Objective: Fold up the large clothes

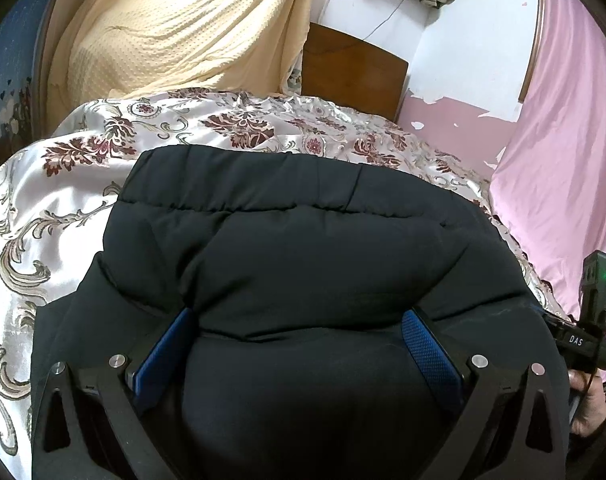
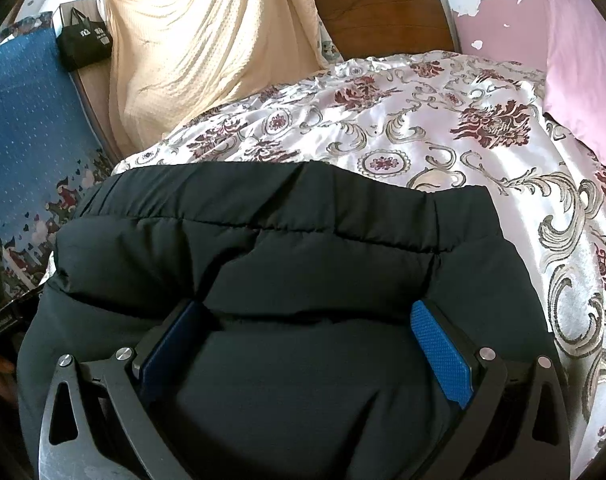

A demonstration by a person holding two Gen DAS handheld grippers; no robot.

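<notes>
A black padded jacket (image 1: 287, 248) lies on the floral satin bedspread (image 1: 63, 184) and fills the lower half of both views. My left gripper (image 1: 299, 320) is open, its blue pads (image 1: 163, 356) pressed down on either side of a puffy bulge of jacket. My right gripper (image 2: 307, 312) is also open, its blue pads (image 2: 443, 352) straddling a bulge of the same jacket (image 2: 287, 240), near the bedspread (image 2: 463, 140). The other gripper's body shows at the right edge of the left wrist view (image 1: 591, 320).
A cream blanket (image 1: 183, 32) hangs at the bed's far left. A wooden headboard (image 1: 351, 68) stands behind. Pink cloth (image 1: 563, 140) lies at the right. A blue patterned sheet (image 2: 27, 120) and a black bag (image 2: 83, 40) sit to the left.
</notes>
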